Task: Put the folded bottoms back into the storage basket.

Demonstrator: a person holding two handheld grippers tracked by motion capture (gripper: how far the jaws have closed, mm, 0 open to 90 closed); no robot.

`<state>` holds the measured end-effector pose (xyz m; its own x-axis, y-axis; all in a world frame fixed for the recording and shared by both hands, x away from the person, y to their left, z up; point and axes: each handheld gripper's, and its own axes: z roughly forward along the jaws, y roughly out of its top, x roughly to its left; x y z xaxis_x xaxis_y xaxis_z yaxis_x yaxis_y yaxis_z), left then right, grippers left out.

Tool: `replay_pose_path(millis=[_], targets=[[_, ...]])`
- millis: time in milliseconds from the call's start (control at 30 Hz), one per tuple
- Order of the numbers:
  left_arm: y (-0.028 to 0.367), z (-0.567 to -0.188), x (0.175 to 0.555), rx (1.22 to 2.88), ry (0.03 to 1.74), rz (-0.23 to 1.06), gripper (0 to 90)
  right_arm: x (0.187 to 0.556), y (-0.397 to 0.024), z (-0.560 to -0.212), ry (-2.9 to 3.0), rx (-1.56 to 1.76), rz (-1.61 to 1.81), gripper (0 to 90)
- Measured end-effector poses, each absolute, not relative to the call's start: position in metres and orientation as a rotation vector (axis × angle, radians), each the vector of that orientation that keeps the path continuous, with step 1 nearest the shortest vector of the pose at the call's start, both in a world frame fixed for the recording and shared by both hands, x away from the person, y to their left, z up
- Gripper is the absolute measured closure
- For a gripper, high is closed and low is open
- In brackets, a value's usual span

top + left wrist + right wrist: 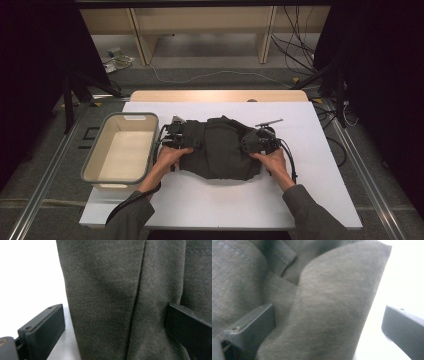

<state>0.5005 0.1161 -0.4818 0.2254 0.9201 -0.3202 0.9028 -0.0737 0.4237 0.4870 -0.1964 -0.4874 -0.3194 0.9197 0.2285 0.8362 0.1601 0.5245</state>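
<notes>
A dark grey-green garment (220, 150) lies bunched and folded in the middle of the white tabletop (225, 200). My left gripper (181, 136) is at its left end and my right gripper (256, 141) at its right end, each with a hand behind it pressing on the cloth. In the left gripper view the jaws of the left gripper (115, 332) stand wide apart, straddling a folded edge of the garment (105, 302). The right gripper (327, 330) is likewise open, with a thick fold of the garment (332, 310) between its jaws.
A beige empty bin (120, 117) stands at the left of the white tabletop, close to my left gripper. Bare white surface lies in front of and to the right of the garment. Tripod legs and cables (210, 75) sit on the floor beyond the table.
</notes>
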Motion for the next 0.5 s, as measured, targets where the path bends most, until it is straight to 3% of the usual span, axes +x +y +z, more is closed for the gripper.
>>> replay_pose_path(millis=[167, 233, 267, 300, 400, 433, 467, 500], targets=[[0.113, -0.481, 0.498, 1.992, 1.639, 0.043, 5.0, 0.486, -0.193, -0.485, 2.322, 1.790, 0.962, 0.3], [0.112, -0.481, 0.497, 1.981, 1.619, 0.035, 16.6, 0.485, -0.186, -0.485, 2.335, 1.748, 0.921, 0.3], [0.112, -0.480, 0.496, 1.975, 1.604, 0.029, 16.6, 0.485, -0.185, -0.485, 2.334, 1.759, 0.923, 0.4], [0.112, -0.480, 0.495, 1.963, 1.581, -0.005, 30.1, 0.484, -0.182, -0.485, 2.342, 1.776, 0.947, 1.6], [0.110, -0.482, 0.494, 1.934, 1.558, -0.059, 41.2, 0.483, -0.181, -0.484, 2.352, 1.770, 0.958, 5.6], [0.109, -0.482, 0.494, 1.933, 1.551, -0.064, 41.2, 0.483, -0.181, -0.484, 2.352, 1.770, 0.958, 5.6], [0.109, -0.483, 0.493, 1.930, 1.540, -0.084, 50.1, 0.483, -0.181, -0.484, 2.362, 1.775, 0.979, 9.3], [0.109, -0.484, 0.493, 1.921, 1.538, -0.093, 50.1, 0.483, -0.181, -0.484, 2.362, 1.775, 0.979, 9.3]])
